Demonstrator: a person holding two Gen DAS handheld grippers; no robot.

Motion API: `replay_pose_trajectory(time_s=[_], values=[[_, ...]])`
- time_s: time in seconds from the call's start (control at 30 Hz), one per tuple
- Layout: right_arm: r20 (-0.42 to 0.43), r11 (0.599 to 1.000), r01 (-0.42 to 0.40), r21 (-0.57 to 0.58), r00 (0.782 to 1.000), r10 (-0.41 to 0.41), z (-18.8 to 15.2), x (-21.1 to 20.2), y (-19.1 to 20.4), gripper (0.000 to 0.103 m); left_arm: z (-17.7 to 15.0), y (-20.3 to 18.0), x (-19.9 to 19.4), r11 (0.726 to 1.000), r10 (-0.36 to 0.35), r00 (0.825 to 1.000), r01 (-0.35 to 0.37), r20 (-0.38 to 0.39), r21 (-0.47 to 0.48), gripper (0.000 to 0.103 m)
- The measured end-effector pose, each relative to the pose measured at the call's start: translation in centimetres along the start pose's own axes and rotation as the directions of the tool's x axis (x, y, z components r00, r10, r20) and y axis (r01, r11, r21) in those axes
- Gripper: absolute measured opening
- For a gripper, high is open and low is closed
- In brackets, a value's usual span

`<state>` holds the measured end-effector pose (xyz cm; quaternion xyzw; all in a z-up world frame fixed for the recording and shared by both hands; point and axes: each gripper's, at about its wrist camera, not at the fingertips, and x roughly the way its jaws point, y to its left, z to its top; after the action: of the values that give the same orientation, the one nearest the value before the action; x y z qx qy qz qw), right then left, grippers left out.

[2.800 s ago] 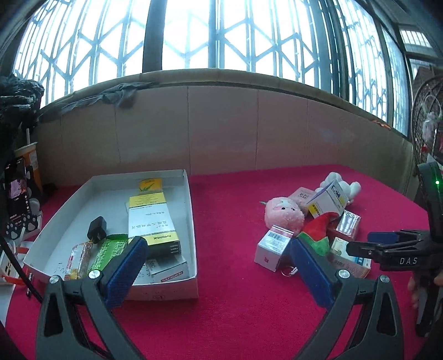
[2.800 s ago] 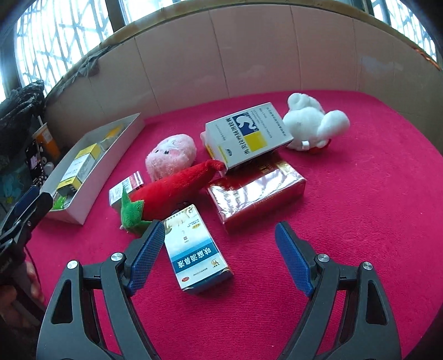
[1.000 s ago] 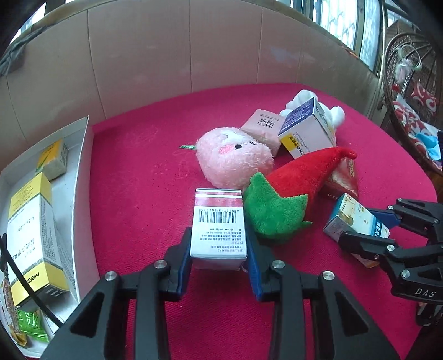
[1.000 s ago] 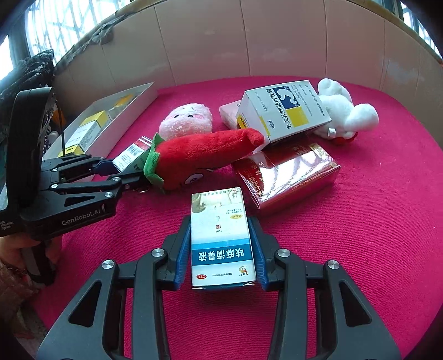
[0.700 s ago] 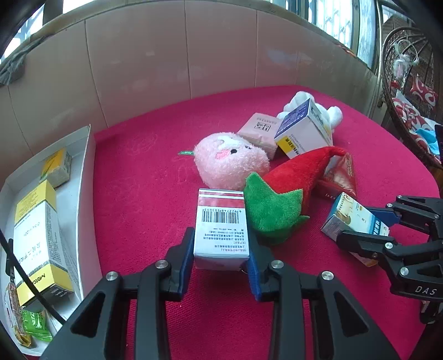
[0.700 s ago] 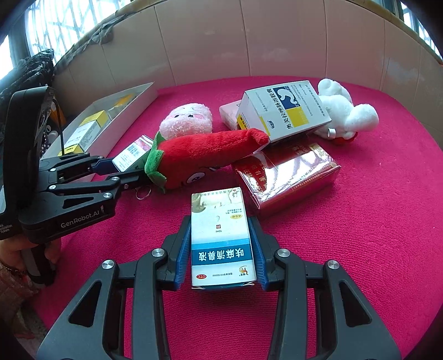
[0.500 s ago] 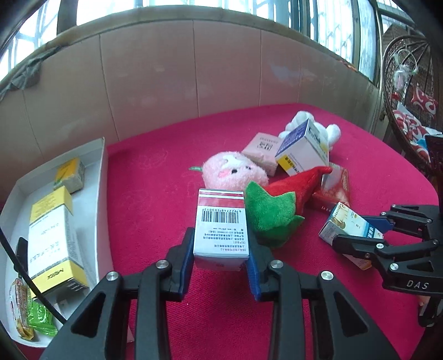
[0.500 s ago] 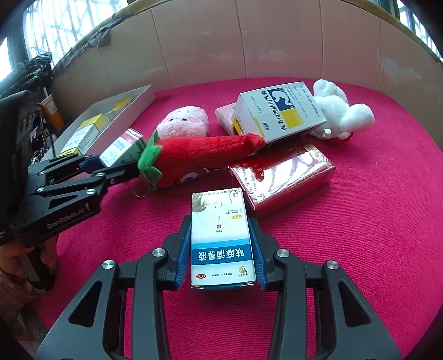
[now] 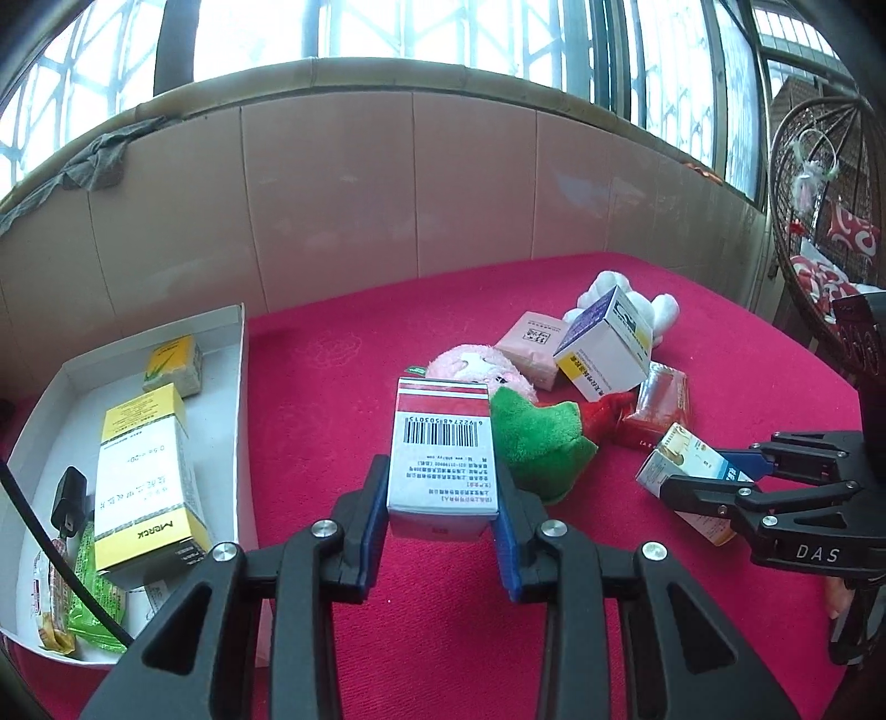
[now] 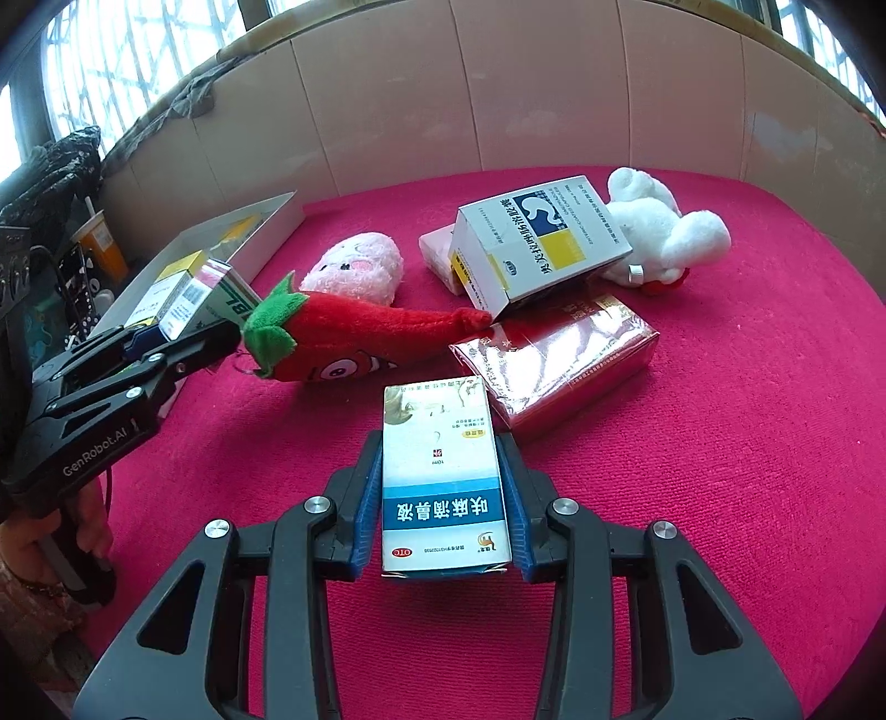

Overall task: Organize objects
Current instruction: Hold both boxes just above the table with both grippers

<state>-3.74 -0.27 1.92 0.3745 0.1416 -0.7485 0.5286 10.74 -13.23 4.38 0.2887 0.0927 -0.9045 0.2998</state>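
Red cloth (image 10: pixel 720 443) under barred windows (image 9: pixel 443 50); each tool pinches a box, seemingly lifted.

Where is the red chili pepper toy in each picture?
Left wrist view: the red chili pepper toy lies right of centre, its green top just behind the barcode box held in the left gripper.
Right wrist view: the same toy lies left of centre, stretched sideways, green top pointing left.
Shared landmark: the pink plush sits right behind the pepper in both views.
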Motion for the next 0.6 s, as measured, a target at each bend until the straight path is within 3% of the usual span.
replay_pose_trajectory(time_s=[0.6], values=[[-0.012, 1.0, 0.006, 0.015, 1.0, -0.006, 0.1, 0.4, -0.2, 0.038, -0.3, -0.3, 1.6, 1.0, -0.027, 0.995, 0.027, -0.091, 0.001, 0.034]])
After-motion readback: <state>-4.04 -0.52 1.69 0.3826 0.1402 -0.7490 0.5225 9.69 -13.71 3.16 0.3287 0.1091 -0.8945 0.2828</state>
